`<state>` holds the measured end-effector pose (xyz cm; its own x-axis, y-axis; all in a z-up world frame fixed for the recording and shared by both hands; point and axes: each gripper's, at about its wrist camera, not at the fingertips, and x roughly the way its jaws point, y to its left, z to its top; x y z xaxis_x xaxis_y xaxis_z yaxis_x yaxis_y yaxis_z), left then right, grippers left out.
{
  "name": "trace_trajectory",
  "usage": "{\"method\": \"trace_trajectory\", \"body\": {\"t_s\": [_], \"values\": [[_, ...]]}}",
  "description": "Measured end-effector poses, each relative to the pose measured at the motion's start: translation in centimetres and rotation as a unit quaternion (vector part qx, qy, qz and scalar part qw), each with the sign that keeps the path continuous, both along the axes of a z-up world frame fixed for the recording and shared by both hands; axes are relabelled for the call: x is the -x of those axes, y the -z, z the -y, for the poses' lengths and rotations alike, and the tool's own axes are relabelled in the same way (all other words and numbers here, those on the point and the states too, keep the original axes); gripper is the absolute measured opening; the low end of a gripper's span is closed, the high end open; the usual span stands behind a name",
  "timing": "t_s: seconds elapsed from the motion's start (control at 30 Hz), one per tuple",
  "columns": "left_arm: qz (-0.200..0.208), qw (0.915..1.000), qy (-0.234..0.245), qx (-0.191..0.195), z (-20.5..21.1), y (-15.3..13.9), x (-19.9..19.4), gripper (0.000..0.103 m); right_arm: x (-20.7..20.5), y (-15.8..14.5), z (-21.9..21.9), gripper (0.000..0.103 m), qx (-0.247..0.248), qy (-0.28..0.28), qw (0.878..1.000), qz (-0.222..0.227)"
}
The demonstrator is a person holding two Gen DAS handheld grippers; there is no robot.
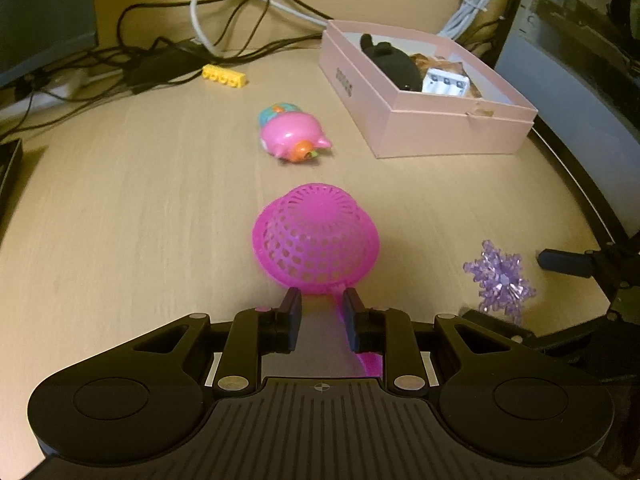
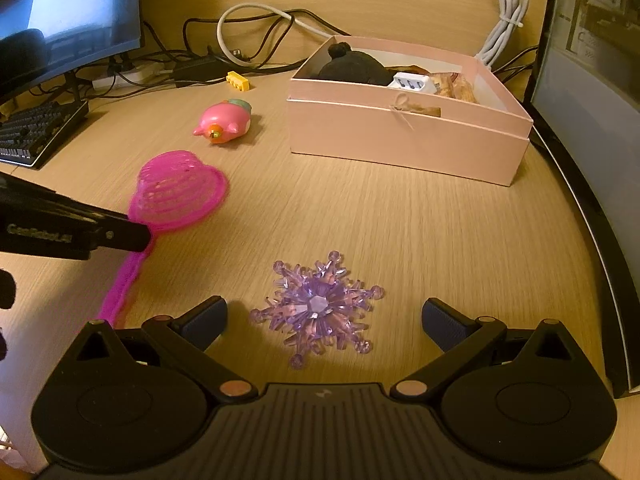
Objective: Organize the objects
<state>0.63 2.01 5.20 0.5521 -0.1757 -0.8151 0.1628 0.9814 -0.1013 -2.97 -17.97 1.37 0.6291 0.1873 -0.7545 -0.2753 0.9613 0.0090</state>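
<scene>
My left gripper (image 1: pixel 322 300) has its fingers narrowed around the handle of a magenta strainer (image 1: pixel 316 240), also in the right wrist view (image 2: pixel 180 192); whether the pads touch the handle I cannot tell. My right gripper (image 2: pixel 324 316) is open, its fingers on either side of a purple crystal snowflake (image 2: pixel 318 304), also in the left wrist view (image 1: pixel 500 280), without touching it. A pink toy pig (image 1: pixel 292 136) and a yellow brick (image 1: pixel 224 76) lie further back. A pink box (image 2: pixel 408 136) holds a black plush, a white charger and snacks.
Cables (image 1: pixel 168 56) tangle along the back of the wooden desk (image 2: pixel 360 220). A keyboard (image 2: pixel 36 132) and a monitor (image 2: pixel 68 12) stand at the left. A dark computer case (image 2: pixel 592 120) borders the desk's right edge.
</scene>
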Motion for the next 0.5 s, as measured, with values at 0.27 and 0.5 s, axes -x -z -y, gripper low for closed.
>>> {"method": "trace_trajectory", "body": {"t_s": [0.27, 0.5], "values": [[-0.011, 0.9996, -0.009, 0.024, 0.9, 0.0, -1.5, 0.025, -0.1, 0.0, 0.2, 0.103, -0.002, 0.002, 1.000, -0.001], [0.014, 0.9997, 0.015, -0.014, 2.5, 0.3, -2.0, 0.027, -0.3, -0.1, -0.2, 0.103, 0.001, 0.010, 1.000, -0.012]]}}
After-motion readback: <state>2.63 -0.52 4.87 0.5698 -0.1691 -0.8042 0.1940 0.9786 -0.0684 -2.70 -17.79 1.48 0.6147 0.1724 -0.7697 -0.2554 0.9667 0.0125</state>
